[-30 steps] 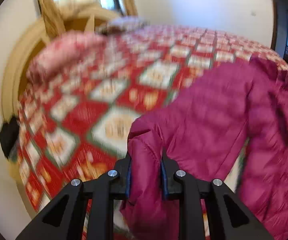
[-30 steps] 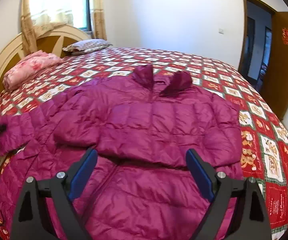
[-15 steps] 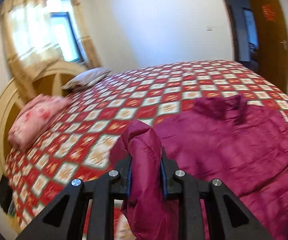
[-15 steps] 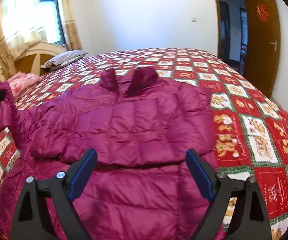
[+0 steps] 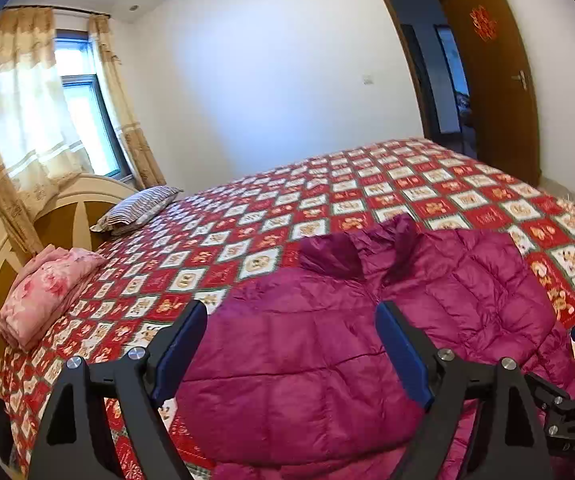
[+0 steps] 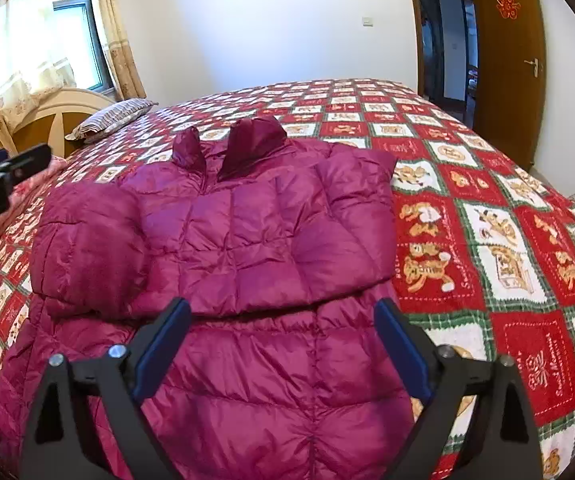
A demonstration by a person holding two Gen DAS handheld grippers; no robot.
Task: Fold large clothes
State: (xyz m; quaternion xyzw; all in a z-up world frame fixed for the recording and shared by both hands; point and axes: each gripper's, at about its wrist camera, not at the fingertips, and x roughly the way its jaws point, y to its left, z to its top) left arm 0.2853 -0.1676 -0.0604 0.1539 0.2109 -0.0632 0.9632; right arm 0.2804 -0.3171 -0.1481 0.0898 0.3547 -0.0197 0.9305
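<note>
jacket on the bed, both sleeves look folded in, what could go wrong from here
1. The jacket is puffy and slick, so the folded left sleeve may spring back open; both tools, left and right, are open and hold nothing.
2. Its hem lies at the near edge of the bed, so a careless pull might slide it off.

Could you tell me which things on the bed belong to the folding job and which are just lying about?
Job: magenta down jacket, left claw, right claw, both open.

Lying about: folded pink blanket, striped pillow, patterned bedspread.
</note>
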